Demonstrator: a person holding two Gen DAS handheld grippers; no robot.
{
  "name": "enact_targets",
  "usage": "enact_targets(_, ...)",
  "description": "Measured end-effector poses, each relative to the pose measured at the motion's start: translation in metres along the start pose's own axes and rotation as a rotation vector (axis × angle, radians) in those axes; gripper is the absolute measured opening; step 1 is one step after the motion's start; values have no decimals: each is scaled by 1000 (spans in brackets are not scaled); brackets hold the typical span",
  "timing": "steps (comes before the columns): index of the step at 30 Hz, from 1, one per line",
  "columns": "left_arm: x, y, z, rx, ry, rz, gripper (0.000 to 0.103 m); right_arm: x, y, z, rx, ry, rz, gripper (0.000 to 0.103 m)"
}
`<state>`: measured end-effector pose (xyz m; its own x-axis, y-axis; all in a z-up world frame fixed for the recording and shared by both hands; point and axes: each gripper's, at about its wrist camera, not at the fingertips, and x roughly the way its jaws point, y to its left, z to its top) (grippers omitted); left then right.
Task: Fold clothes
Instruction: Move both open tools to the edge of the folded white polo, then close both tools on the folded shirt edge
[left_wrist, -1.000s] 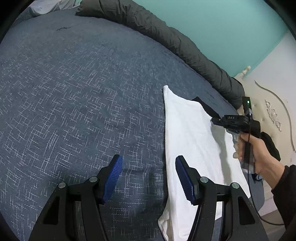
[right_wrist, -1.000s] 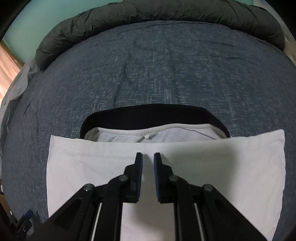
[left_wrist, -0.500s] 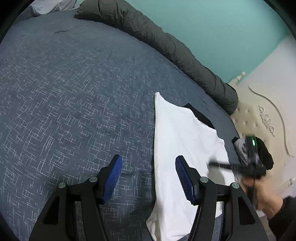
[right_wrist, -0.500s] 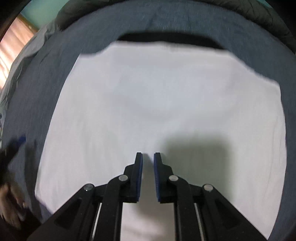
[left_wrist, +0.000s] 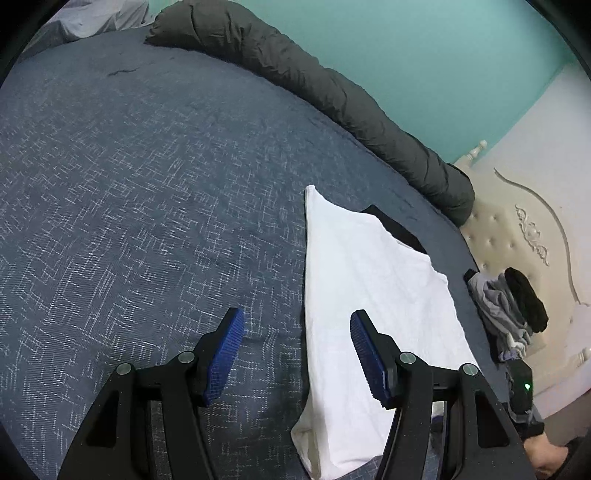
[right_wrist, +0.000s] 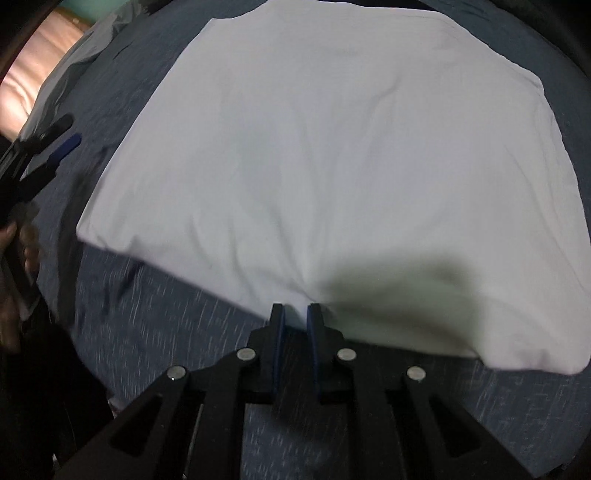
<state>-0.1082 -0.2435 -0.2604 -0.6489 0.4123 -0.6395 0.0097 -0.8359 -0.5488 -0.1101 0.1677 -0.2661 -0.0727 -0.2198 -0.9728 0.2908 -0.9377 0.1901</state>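
Note:
A folded white garment (left_wrist: 373, 291) lies on the dark blue bedspread (left_wrist: 147, 206), with a black piece (left_wrist: 395, 227) showing under its far edge. My left gripper (left_wrist: 295, 354) is open and empty, its jaws astride the garment's left edge. In the right wrist view the white garment (right_wrist: 332, 166) fills the frame. My right gripper (right_wrist: 294, 317) is shut on the garment's near edge, and the cloth puckers toward the jaws. The left gripper (right_wrist: 40, 147) shows blurred at the left edge of that view.
A rolled dark grey duvet (left_wrist: 314, 81) runs along the far edge of the bed by the teal wall. A heap of grey and black clothes (left_wrist: 509, 306) lies by the cream headboard (left_wrist: 535, 229). A pale pillow (left_wrist: 99, 14) sits at the far left.
My right gripper has drawn back from over the garment's middle to its near edge, staying closed, and now pinches that edge. My left gripper stays open and has barely shifted.

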Motion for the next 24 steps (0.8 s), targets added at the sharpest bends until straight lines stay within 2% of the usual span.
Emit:
enact_targets(3,-1,1,0,-3,2,-4,64,-17,-4,9,14,-81,-9,11)
enact_targets(6,-1,2,0,-6,10,-7,64,-21,-10,24,43,-120,-16,12)
enact_targets(10,-1,0,1,-9,17,-12,64,10,-6,23,13,-10,-5,12)
enact_targets(15,-4,-9,3,1,19,-13,64,6,-16,9,35,-19,39,12)
enact_targets(19,-9,-20,5,-12,35,-38,64,-20,-35,-3,87,-73,47,12)
enact_targets(24,-13,-38,-5,35,124,-37,64,-64,-73,-20,174,-170,57,12)
